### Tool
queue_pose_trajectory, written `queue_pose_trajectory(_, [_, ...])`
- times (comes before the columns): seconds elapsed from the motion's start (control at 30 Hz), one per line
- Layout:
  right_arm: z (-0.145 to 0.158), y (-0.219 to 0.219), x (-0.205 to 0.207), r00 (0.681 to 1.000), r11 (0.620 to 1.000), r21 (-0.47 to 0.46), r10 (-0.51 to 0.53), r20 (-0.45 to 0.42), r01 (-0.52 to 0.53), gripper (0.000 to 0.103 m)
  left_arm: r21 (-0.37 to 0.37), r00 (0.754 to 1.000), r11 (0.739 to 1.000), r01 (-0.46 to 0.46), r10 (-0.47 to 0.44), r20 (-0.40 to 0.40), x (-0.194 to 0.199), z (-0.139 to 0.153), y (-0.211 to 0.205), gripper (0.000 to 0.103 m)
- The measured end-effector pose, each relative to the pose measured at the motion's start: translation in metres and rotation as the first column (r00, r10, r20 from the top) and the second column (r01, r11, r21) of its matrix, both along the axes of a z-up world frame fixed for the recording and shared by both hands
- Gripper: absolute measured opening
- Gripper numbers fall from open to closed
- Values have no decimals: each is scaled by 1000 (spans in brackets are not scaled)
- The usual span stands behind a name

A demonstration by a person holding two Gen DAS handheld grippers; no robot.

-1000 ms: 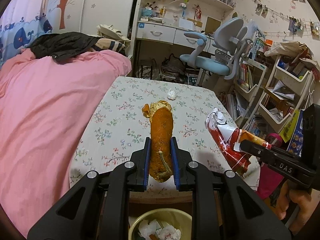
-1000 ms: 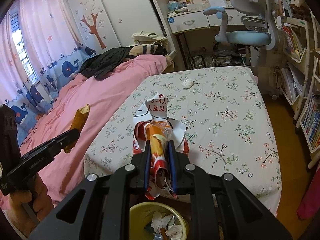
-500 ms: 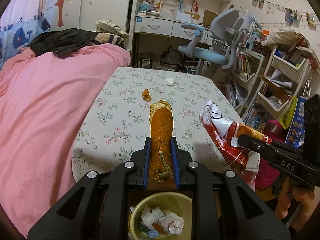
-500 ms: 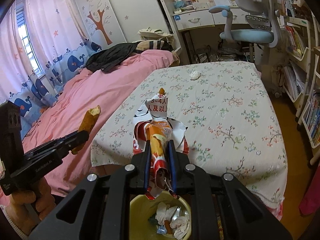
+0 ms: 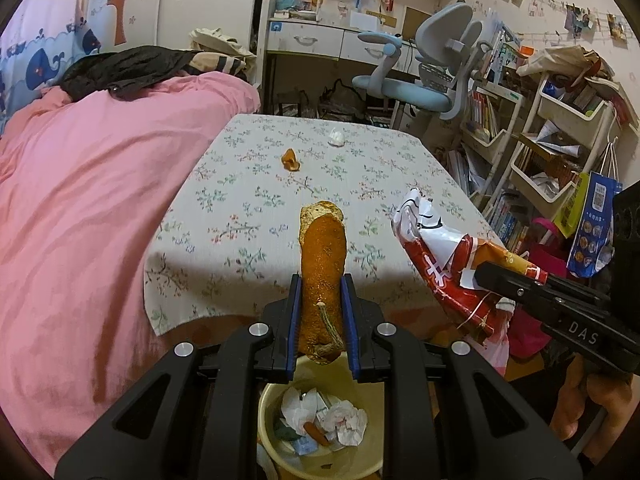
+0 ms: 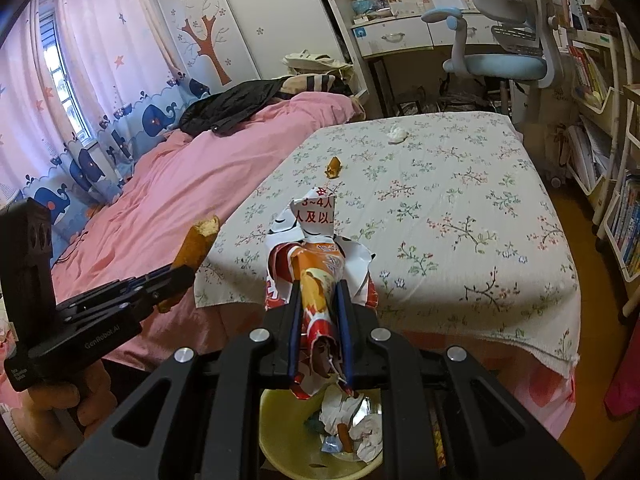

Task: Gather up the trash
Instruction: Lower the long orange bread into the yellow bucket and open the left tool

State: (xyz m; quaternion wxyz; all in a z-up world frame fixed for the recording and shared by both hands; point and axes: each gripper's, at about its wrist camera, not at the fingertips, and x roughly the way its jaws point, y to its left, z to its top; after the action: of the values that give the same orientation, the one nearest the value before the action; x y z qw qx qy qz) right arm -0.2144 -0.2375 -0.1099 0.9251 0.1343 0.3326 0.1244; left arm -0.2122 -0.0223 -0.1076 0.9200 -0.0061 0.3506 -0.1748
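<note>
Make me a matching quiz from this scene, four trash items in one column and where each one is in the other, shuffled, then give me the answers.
Things:
1. peel
2. snack wrapper
3. white tissue wad
4. orange scrap

Places:
A. on the tablecloth, far end
B. in the right hand-held gripper
C. in the left hand-held gripper
D. on the tablecloth, nearer than the wad

Pairs: 1-C, 2-B, 3-A, 4-D. Both held items hang over the yellow bin.
</note>
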Motion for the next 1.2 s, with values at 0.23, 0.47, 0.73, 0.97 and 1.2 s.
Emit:
queue_pose_trajectory(0.23, [-5,1,-8,1000,1000,-3,1,-11,-1,17,3,1000,1000,0,0,-17,-10,-6,3,18])
queue_pose_trajectory(0.47, [-8,3,-14,1000,1000,-6,-2,-16,1,17,6,999,1000,0,1,-34,-20,-13,4,18])
queue_pose_trajectory(0.73, [-10,2,-20,1000,1000,-4,-12,-23,12,17,24,996,1000,4,-2,-90,-31,-27,3,18])
queue_pose_trajectory(0.97, [-10,2,-22,1000,1000,-5,-12,-26,12,17,59,980,998,18,-6,-200,-38,-52,-2,18])
queue_pose_trajectory(1.2, [-10,2,-22,1000,1000,-6,-12,-27,11,17,87,959,996,24,2,-283,-40,-70,-3,18])
